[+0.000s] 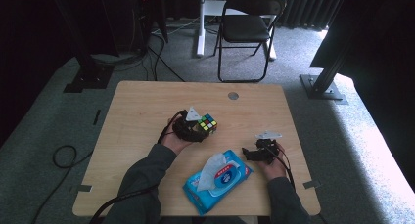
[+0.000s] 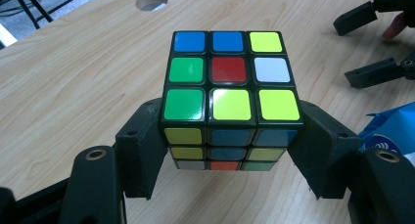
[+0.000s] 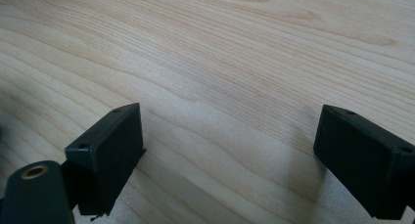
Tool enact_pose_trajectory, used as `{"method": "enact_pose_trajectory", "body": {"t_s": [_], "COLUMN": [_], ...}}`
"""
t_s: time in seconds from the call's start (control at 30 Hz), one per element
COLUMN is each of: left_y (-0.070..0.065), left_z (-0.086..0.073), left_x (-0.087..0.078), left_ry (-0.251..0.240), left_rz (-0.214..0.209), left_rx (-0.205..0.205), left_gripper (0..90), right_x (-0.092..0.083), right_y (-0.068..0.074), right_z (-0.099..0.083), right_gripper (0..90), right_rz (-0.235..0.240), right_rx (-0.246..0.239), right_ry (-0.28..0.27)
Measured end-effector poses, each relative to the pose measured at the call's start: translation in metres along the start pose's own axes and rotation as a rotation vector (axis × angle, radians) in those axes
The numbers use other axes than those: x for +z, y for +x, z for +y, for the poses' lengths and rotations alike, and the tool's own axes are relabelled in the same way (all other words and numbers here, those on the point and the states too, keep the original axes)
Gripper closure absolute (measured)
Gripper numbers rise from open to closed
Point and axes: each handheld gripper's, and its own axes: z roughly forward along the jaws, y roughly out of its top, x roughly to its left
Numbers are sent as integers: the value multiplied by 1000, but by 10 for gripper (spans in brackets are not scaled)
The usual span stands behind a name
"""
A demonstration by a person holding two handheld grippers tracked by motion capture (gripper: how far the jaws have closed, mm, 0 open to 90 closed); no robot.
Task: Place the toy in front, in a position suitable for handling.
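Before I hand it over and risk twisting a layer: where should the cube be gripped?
Grip the cube across two opposite flat side faces, low on its body, coming in level from the front. The left gripper does so now, jaws flat against both sides, the red-centred face up.

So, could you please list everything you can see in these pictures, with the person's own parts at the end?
puzzle cube: one, multicoloured with black edges, between the left gripper's jaws, just above the table's middle
wet-wipe pack: one, blue with a white flap up, near table edge between the forearms
table: one, light wood, round hole near its far edge
folding chair: one, black, on the floor beyond the table
cables: several, black, on the grey carpet
left gripper: one, black, closed on the cube's sides
right gripper: one, black, jaws apart over bare wood
forearms: two, dark green sleeves, bottom edge
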Motion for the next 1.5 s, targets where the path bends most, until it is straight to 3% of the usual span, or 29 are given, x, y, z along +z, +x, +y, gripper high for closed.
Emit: {"method": "enact_pose_trajectory", "body": {"t_s": [0.9, 1.5], "left_y": [-12, -17], "left_z": [-6, -20], "left_x": [12, 31], "left_ry": [2, 41], "left_rz": [-19, -21], "left_rx": [-3, -9], "left_gripper": [343, 343], "right_x": [0, 0], "right_y": [0, 0], "right_z": [0, 0], "right_gripper": [108, 108], "right_rz": [0, 0], "right_rx": [3, 2], "right_ry": [0, 1]}}
